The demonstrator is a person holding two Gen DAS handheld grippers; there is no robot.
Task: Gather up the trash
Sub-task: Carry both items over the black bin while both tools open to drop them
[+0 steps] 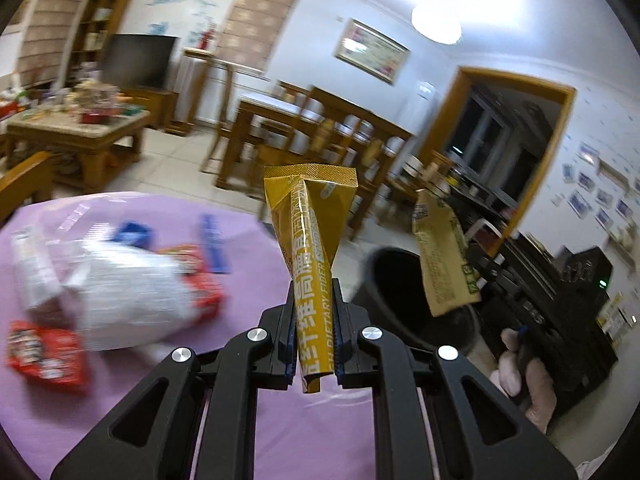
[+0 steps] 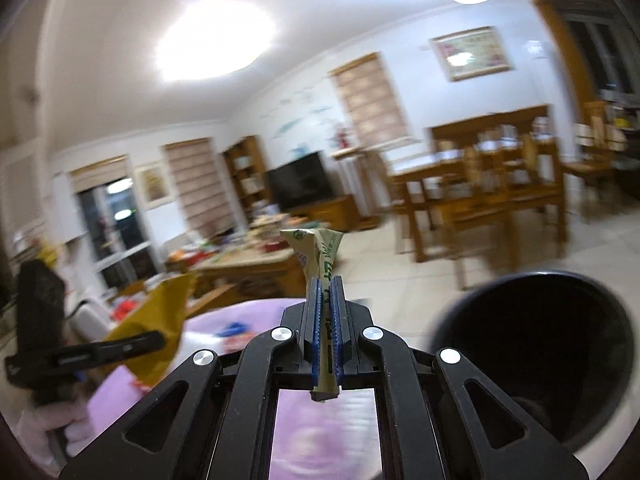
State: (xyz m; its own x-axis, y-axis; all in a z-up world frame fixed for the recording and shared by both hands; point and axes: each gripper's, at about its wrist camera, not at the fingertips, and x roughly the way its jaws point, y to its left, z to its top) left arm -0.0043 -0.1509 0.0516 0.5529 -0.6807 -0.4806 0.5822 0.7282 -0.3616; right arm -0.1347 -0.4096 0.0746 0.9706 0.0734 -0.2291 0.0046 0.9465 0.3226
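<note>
Left gripper [image 1: 314,312] is clamped on the yellow wrapper [image 1: 310,216], right gripper [image 2: 329,320] pinching the pale green wrapper [image 2: 320,254], both above the purple desk [image 1: 240,420] near the black bin [image 2: 536,344]. Risk: light wrappers could flutter past the rim if released early.

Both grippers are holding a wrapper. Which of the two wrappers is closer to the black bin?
The pale beige wrapper with green print in the right gripper; it hangs beside the black bin. The golden-yellow wrapper in the left gripper sits farther off.
</note>
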